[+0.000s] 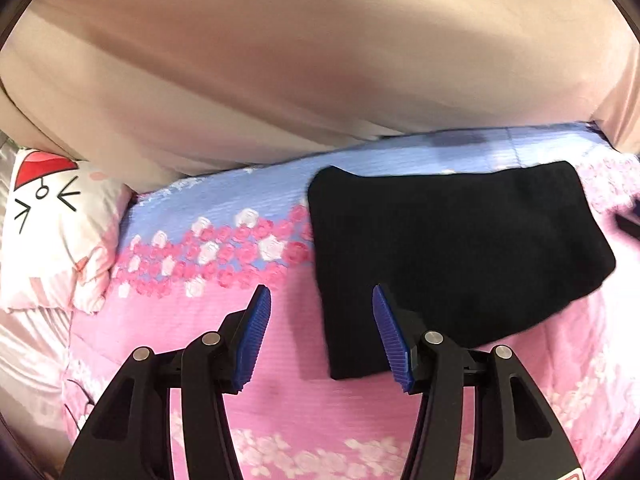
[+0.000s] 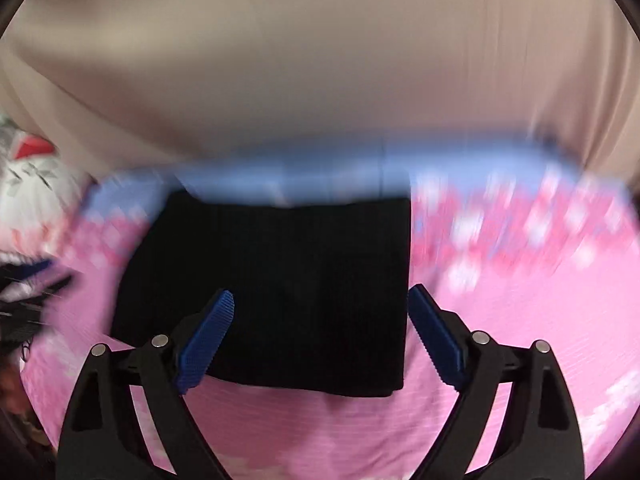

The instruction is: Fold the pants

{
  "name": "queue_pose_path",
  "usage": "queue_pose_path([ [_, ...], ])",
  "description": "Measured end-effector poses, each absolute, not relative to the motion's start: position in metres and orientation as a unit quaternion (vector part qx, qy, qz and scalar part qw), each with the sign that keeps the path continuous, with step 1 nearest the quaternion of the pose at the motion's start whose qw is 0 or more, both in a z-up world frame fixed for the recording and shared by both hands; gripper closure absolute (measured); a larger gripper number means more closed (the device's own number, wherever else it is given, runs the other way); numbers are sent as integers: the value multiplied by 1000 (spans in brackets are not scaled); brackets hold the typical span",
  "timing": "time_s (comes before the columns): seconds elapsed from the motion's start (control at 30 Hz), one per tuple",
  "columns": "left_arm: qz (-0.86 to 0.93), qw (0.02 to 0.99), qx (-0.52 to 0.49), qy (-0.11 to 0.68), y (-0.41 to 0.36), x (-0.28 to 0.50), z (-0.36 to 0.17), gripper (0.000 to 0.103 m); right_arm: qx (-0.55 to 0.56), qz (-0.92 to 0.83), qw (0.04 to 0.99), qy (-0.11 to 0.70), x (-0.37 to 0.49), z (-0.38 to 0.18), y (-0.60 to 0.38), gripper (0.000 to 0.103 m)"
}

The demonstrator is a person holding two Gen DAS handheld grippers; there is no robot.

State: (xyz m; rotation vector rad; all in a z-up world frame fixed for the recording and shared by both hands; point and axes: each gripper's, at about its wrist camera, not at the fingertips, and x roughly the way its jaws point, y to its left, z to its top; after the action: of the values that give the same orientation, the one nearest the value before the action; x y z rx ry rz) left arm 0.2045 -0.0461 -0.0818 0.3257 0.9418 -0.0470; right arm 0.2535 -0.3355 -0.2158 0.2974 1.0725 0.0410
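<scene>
My left tongs (image 1: 322, 304) hung spread and empty over the near-left corner of the folded black pants (image 1: 452, 256), which ran away rightward on the pink quilt (image 1: 280, 408); my right tongs (image 2: 320, 308), also spread, straddled them closer.

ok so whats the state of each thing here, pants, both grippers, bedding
pants: folded into a compact black rectangle, lying flat on the bedspread, not held
left gripper: jaws open, empty, over the near left edge of the pants
right gripper: jaws open, empty, over the near edge of the pants
bedspread: pink and blue floral, spread out under the pants
pillow: lying at the left, beside the bedspread
</scene>
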Motion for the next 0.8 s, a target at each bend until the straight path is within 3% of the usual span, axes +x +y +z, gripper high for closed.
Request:
queue_pose_path([
  [0.07, -24, 870, 167, 463, -57, 204, -94, 50, 256, 35, 845, 468, 237, -210, -361, 49],
  [0.1, -25, 865, 171, 471, -61, 204, -103, 50, 263, 41, 855, 445, 228, -197, -365, 61],
  [0.2, -29, 858, 171, 483, -65, 205, -119, 50, 226, 55, 877, 420, 213, -182, -364, 62],
  [0.27, -31, 854, 174, 490, -68, 205, -132, 50, 190, 38, 856, 480, 223, -218, -364, 62],
  [0.33, -31, 848, 177, 499, -72, 205, -142, 50, 242, 40, 845, 475, 218, -228, -379, 56],
  [0.57, -29, 845, 178, 503, -77, 190, -131, 50, 197, -21, 894, 401, 155, -101, -362, 56],
  [0.7, -35, 859, 168, 483, -80, 175, -99, 35, 140, -59, 912, 381, 133, -53, -330, 54],
  [0.8, -39, 872, 169, 457, -84, 159, -71, 35, 118, -73, 917, 375, 124, -38, -309, 54],
])
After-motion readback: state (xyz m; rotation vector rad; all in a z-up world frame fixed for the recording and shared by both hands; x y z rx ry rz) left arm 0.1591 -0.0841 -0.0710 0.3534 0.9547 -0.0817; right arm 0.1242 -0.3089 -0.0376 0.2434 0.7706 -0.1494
